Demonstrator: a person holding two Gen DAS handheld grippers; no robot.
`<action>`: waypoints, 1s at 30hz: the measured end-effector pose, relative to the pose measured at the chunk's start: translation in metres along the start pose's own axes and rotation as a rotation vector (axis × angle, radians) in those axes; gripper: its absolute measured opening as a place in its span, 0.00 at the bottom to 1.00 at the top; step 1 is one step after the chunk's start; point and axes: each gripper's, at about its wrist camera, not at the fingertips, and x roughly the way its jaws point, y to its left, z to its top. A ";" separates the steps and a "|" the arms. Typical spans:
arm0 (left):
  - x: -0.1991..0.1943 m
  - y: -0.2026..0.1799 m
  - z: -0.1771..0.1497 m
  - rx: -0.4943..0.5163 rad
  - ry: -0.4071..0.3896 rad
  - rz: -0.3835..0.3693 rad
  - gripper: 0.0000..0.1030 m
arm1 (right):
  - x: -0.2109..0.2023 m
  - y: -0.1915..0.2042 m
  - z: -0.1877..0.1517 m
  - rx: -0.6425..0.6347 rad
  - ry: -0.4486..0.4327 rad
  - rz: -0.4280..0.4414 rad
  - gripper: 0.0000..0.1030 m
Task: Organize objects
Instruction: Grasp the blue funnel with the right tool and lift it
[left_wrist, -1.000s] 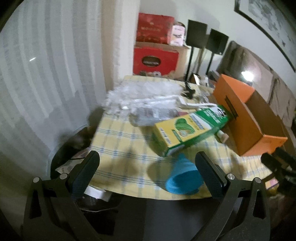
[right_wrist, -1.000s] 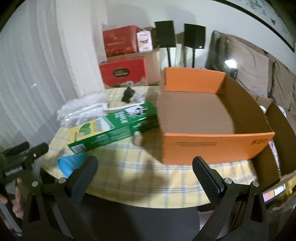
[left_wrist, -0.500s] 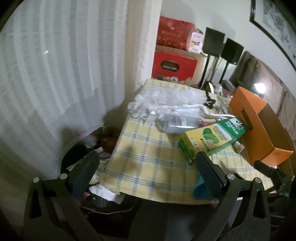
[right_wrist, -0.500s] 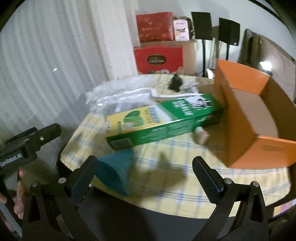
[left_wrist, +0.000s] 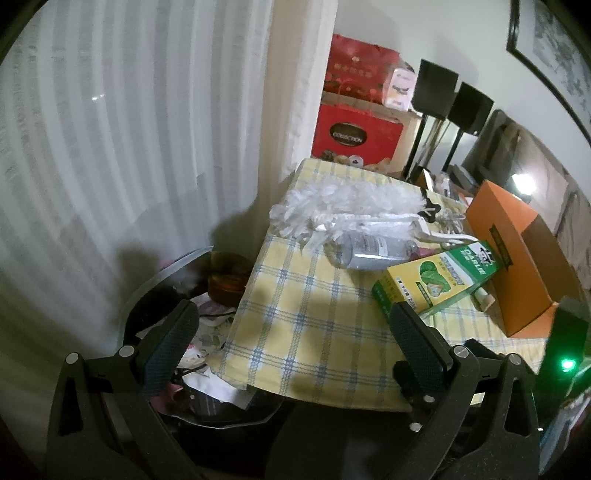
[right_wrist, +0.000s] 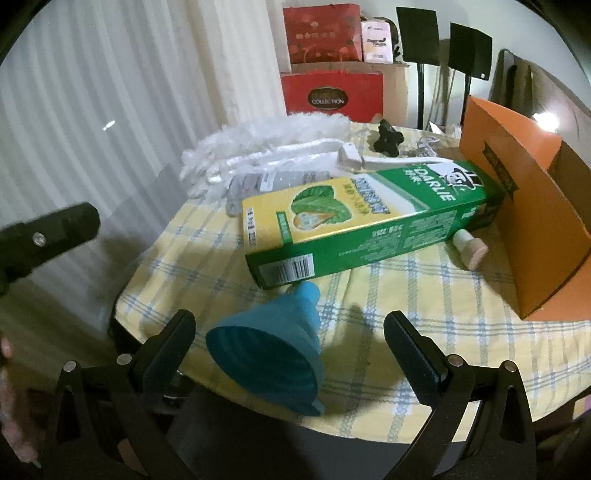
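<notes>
A blue funnel (right_wrist: 271, 349) lies on its side at the table's near edge, between the open jaws of my right gripper (right_wrist: 290, 332), untouched. Behind it lies a green and yellow toothpaste box (right_wrist: 365, 229), also in the left wrist view (left_wrist: 436, 280). An orange cardboard box (right_wrist: 524, 206) stands open at the right. A white duster (left_wrist: 347, 212), a clear bottle (left_wrist: 373, 251) and a small capped tube (right_wrist: 469, 249) lie on the yellow checked tablecloth (left_wrist: 314, 332). My left gripper (left_wrist: 291, 339) is open and empty, off the table's left corner.
White curtains (left_wrist: 110, 147) hang at the left. Red gift boxes (left_wrist: 354, 136) and two black speakers (left_wrist: 454, 99) stand behind the table. A dark round stand with clutter (left_wrist: 192, 314) sits below the table's left edge. A black knob (right_wrist: 388, 140) lies at the table's back.
My right gripper has swung left and closer, so the funnel now sits between its jaws. My left gripper has pulled back and turned left; the funnel has left its view.
</notes>
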 end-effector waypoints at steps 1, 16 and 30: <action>0.000 0.000 0.000 0.001 -0.001 -0.004 1.00 | 0.002 0.000 -0.002 0.002 0.005 -0.001 1.00; 0.005 -0.012 -0.001 0.022 0.015 -0.047 1.00 | 0.009 0.009 -0.007 -0.100 0.029 0.060 0.61; 0.014 -0.040 -0.004 0.061 0.050 -0.124 1.00 | -0.051 -0.041 0.007 -0.010 -0.037 0.096 0.59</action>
